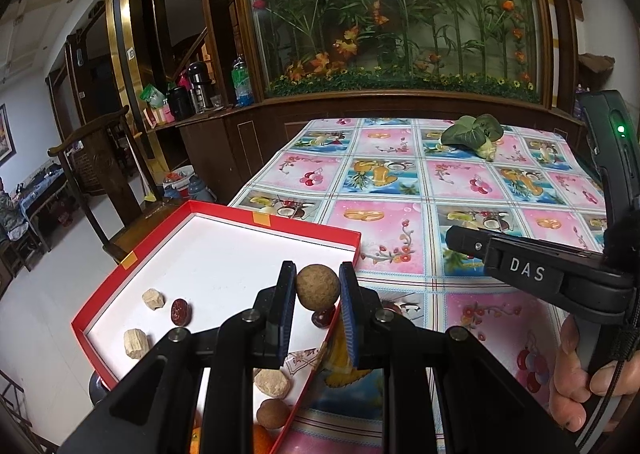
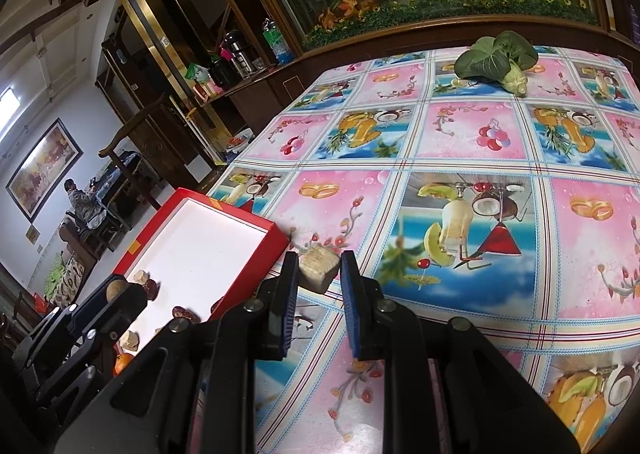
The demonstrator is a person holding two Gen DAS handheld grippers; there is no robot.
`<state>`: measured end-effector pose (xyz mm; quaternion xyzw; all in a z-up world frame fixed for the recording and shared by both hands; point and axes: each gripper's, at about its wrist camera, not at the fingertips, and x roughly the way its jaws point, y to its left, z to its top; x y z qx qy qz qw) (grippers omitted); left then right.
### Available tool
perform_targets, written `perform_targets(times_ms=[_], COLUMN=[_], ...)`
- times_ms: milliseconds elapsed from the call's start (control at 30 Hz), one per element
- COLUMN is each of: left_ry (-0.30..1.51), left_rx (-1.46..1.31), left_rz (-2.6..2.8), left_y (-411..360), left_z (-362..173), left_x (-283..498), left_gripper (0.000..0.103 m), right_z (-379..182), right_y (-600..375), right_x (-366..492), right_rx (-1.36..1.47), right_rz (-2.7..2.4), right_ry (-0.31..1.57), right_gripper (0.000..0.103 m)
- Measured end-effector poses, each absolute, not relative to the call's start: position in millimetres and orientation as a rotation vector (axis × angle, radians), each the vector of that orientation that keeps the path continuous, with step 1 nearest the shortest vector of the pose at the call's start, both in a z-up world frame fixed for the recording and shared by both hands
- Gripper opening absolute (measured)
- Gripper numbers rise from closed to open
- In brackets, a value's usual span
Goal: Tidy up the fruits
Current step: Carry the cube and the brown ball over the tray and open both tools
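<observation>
My left gripper is shut on a round brown fruit and holds it over the right side of the red box with a white floor. In the box lie pale chunks, a red date, another brown fruit and an orange. A dark red fruit sits just under the held one. My right gripper is shut on a pale cube-like chunk just right of the box, low over the tablecloth. The right gripper also shows in the left wrist view.
A bok choy lies at the far side of the table, which has a colourful fruit-print cloth. A wooden chair stands left of the table. A cabinet with bottles and a flower display stands behind.
</observation>
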<state>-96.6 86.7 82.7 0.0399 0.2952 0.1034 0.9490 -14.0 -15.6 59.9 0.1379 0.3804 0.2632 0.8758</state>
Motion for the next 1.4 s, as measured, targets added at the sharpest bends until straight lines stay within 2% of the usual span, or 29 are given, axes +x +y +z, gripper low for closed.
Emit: perform_targets(times_ms=[500, 900, 1400], left_ry=[0.591, 0.622, 0.694], left_rx=[0.005, -0.077, -0.075], left_rz=[0.258, 0.448, 0.465], left_y=[136.9, 225.9, 237.6], left_z=[82.1, 67.1, 41.8], left_x=[-114.9, -136.4, -128.9], left_gripper=[0.02, 0.02, 0.021], right_z=[63.5, 61.8, 40.2], right_y=[10.1, 85.6, 160.7], right_x=[-27.0, -50.1, -75.4], right_rx=[0.279, 0.265, 0.083], right_rz=[0.599, 0.723, 0.944], right_ry=[0.775, 0.819, 0.877], right_gripper=[0.023, 0.023, 0.024])
